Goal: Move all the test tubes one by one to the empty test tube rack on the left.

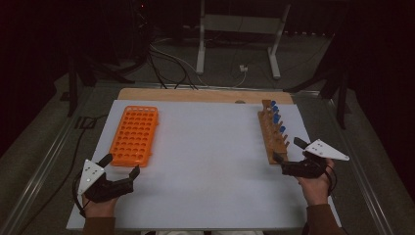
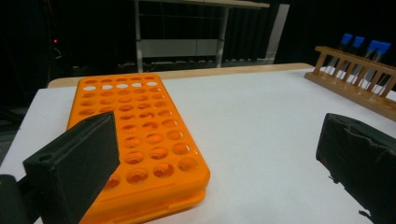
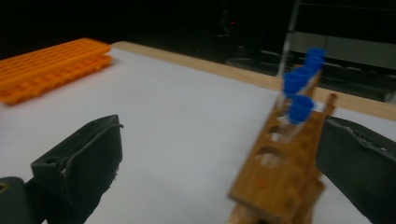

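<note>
High view, left to right: the left tool (image 1: 120, 165) rests at the near left of the white worktop (image 1: 205, 161), jaws spread wide and holding nothing, just beside the near end of the orange rack (image 1: 134, 135). At the right, the wooden rack (image 1: 272, 132) carries blue-capped tubes (image 1: 276, 118) in its far holes. The right tool (image 1: 287, 150) has its jaws spread wide around the near end of the wooden rack, gripping nothing.
</note>
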Tool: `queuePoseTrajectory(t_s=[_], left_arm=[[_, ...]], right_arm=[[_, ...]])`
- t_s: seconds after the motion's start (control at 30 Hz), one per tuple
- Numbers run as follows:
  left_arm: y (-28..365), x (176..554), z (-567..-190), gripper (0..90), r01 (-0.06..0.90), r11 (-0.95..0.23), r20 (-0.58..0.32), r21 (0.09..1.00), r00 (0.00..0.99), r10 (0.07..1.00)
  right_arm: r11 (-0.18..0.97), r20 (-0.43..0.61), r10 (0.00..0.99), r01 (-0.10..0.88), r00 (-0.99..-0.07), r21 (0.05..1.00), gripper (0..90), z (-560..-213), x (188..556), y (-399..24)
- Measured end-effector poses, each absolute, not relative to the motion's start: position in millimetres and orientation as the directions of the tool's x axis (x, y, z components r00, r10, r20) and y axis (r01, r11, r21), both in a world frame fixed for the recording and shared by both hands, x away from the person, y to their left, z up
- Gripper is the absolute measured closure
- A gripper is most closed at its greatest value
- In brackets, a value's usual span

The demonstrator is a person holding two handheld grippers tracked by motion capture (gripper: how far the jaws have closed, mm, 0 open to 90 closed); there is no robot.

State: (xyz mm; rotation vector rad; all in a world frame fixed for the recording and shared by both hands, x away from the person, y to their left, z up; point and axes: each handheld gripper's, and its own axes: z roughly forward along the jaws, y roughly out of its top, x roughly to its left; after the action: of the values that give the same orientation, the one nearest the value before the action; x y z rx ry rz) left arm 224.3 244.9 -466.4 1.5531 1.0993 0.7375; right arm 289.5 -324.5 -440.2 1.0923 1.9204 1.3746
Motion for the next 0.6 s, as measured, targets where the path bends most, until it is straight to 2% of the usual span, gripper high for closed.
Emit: queuePoseTrajectory(t_s=[0.27, 0.43, 0.47, 0.5, 0.6], left_arm=[[250, 225, -467, 0.3, 0.298, 0.016, -0.135, 0.954, 0.382, 0.914], [251, 224, -466, 1.0, 0.305, 0.022, -0.140, 0.952, 0.371, 0.918], [251, 224, -466, 1.0, 0.305, 0.022, -0.140, 0.952, 0.371, 0.918], [251, 225, -466, 1.0, 0.307, 0.020, -0.139, 0.951, 0.372, 0.918], [250, 224, -465, 1.0, 0.307, 0.009, -0.128, 0.952, 0.370, 0.920]], right_arm=[[0.126, 0.069, 0.887, 0.385, -0.457, 0.914, 6.3, -447, 318, -337], [0.126, 0.083, 0.891, 0.419, -0.446, 0.899, 17.1, -445, 339, -337], [0.126, 0.083, 0.891, 0.419, -0.446, 0.899, 17.1, -445, 339, -337], [0.127, 0.079, 0.900, 0.433, -0.428, 0.892, 25.8, -446, 347, -335], [0.121, 0.096, 0.903, 0.463, -0.419, 0.878, 35.7, -450, 358, -335]])
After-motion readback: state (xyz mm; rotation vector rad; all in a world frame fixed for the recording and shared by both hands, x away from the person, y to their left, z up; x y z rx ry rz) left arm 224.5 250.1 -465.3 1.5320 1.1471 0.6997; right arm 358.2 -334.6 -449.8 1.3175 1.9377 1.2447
